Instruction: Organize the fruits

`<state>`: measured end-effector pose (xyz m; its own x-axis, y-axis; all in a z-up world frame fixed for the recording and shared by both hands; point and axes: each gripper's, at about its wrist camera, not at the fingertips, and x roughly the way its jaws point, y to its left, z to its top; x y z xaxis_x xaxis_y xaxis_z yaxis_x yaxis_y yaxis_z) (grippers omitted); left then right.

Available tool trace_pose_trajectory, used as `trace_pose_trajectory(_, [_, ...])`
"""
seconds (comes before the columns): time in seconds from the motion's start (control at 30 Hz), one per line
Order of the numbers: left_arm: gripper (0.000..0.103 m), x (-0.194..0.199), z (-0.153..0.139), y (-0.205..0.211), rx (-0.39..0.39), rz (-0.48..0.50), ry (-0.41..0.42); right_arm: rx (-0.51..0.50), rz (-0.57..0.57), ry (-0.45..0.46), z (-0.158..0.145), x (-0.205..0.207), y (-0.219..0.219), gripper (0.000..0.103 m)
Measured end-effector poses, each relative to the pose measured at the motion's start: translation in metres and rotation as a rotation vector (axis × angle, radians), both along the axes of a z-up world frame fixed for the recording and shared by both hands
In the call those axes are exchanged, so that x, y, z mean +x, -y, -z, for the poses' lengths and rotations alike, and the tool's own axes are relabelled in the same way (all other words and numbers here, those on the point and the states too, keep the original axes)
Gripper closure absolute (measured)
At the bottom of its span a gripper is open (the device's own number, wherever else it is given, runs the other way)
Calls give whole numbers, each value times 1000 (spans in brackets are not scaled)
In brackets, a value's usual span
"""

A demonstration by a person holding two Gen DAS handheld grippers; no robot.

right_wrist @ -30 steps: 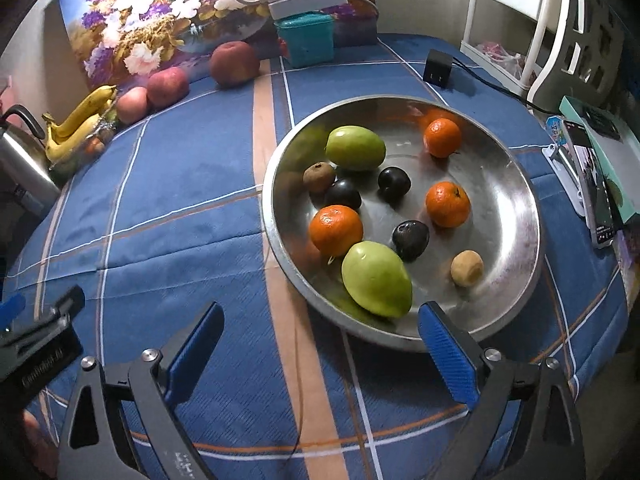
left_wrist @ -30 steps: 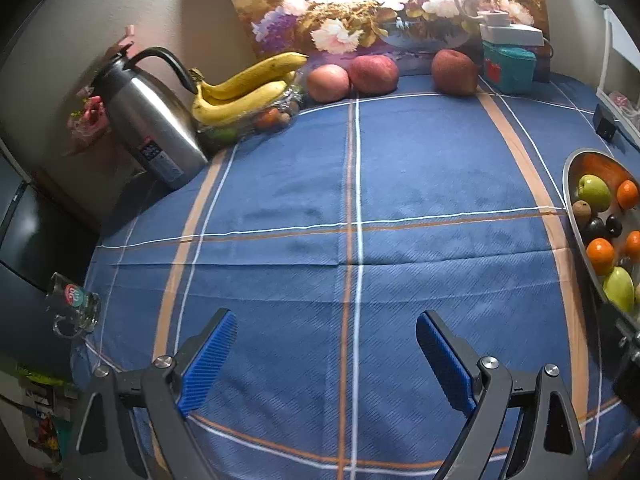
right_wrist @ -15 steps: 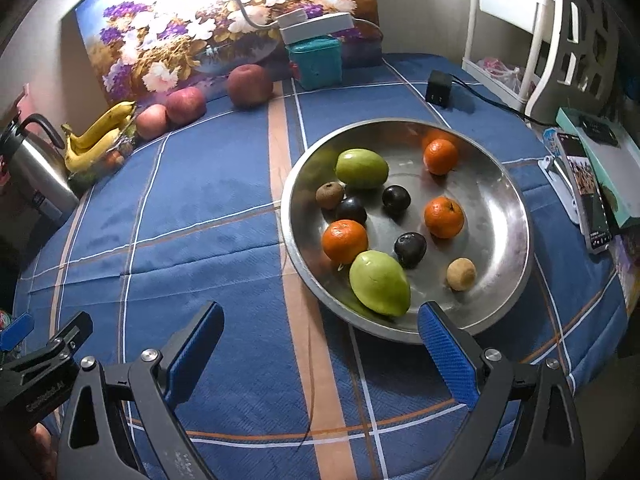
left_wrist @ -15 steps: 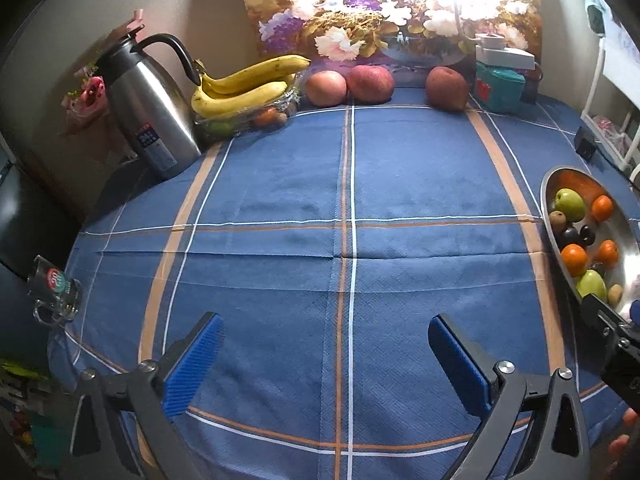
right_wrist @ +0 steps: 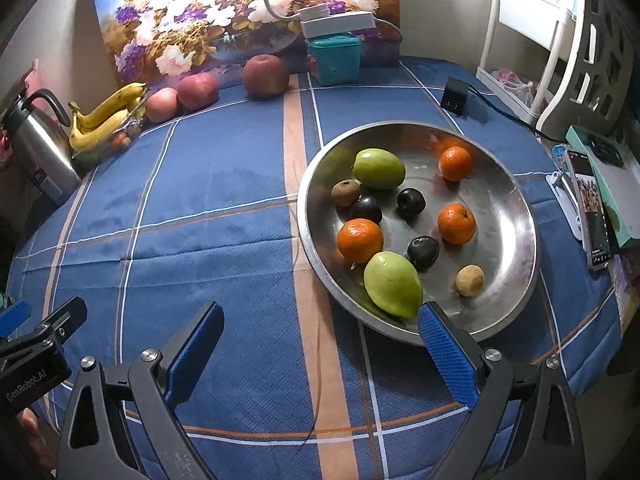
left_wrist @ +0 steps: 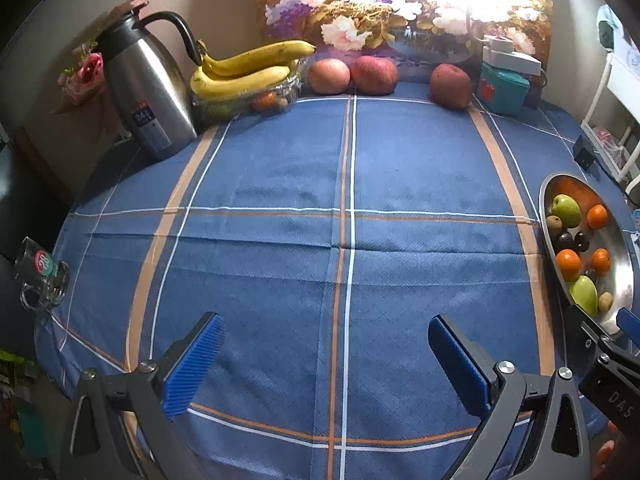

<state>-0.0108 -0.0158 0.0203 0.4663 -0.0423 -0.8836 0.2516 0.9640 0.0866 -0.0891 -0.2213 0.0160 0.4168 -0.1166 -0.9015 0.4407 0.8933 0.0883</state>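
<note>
Left gripper: jaws spread wide, nothing between them, held over the blue checked tablecloth. Right gripper: jaws likewise spread wide and empty, its right pad just at the near rim of the steel dish.

Dish contents: two green fruits, three oranges, three dark plums, two brown kiwis, lying loose and mostly apart.

Far edge of table: bananas on a clear container, three red apples beside them in front of a flower painting. Steel thermos stands at far left; teal box at far right.
</note>
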Motion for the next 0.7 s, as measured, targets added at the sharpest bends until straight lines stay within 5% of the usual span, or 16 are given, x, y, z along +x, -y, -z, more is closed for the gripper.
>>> trace_pose_trajectory(0.7, [0,2,5,-2,-5,-30,-44,10,12,-13,3,0,1,5])
